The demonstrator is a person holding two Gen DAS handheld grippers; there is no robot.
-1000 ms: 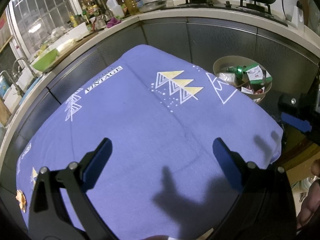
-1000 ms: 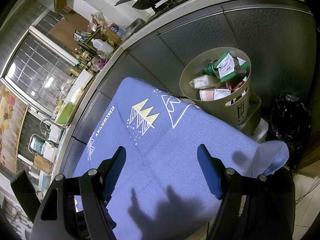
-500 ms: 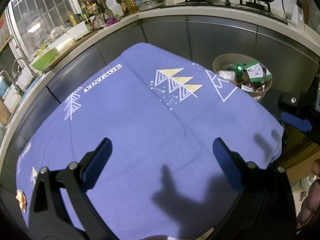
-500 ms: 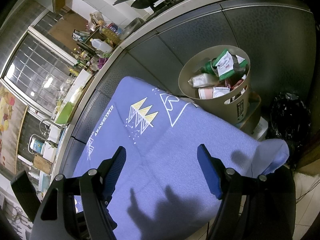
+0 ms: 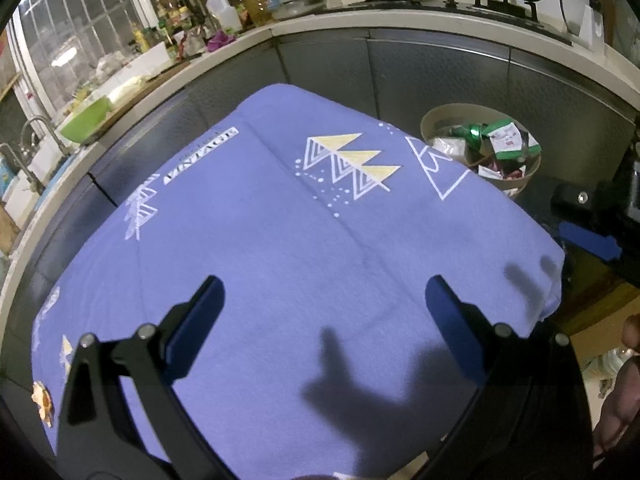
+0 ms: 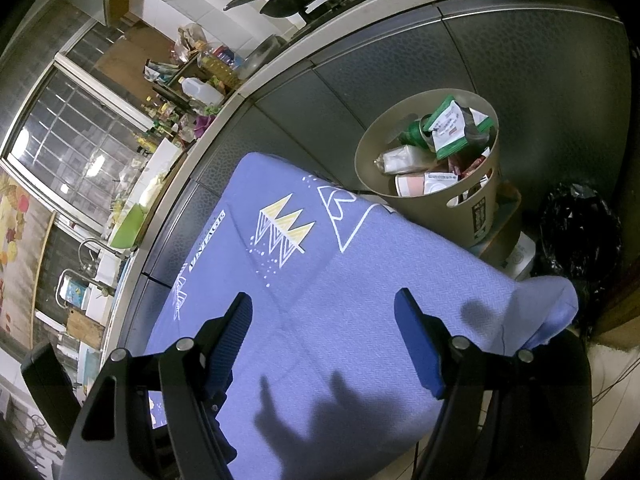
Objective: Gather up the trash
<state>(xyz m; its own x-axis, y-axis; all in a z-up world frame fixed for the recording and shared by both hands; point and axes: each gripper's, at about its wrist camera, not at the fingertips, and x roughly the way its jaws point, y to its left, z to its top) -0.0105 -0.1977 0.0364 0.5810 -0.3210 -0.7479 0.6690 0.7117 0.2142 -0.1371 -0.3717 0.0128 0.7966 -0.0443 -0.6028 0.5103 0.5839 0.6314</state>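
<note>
Far left, at the near-left edge of the tabletop, a small brownish scrap (image 5: 42, 400) lies on the purple patterned cloth (image 5: 280, 260); what it is cannot be told, but it appears to be the only loose litter on the surface. The left gripper (image 5: 324, 304) hovers above the near part of the cloth, jaws spread wide with nothing between them. To its right the right gripper (image 6: 322, 324) hangs over the same cloth, likewise wide open and empty. Beyond the far-right corner of the tabletop, on the floor against the grey cabinet fronts (image 6: 400, 80), stands a round beige waste bin (image 6: 480, 216), already filled nearly to its rim with green packets, wrappers and cups. A black plastic bag (image 6: 576, 232) sits just right of it.

The step in hand seems to be locating remaining trash. Done well, the left gripper would swing toward the near-left edge, approach the scrap from above, and close gently so as not to pinch the cloth. The carry must then clear the bin rim, as the heaped contents could spill.
</note>
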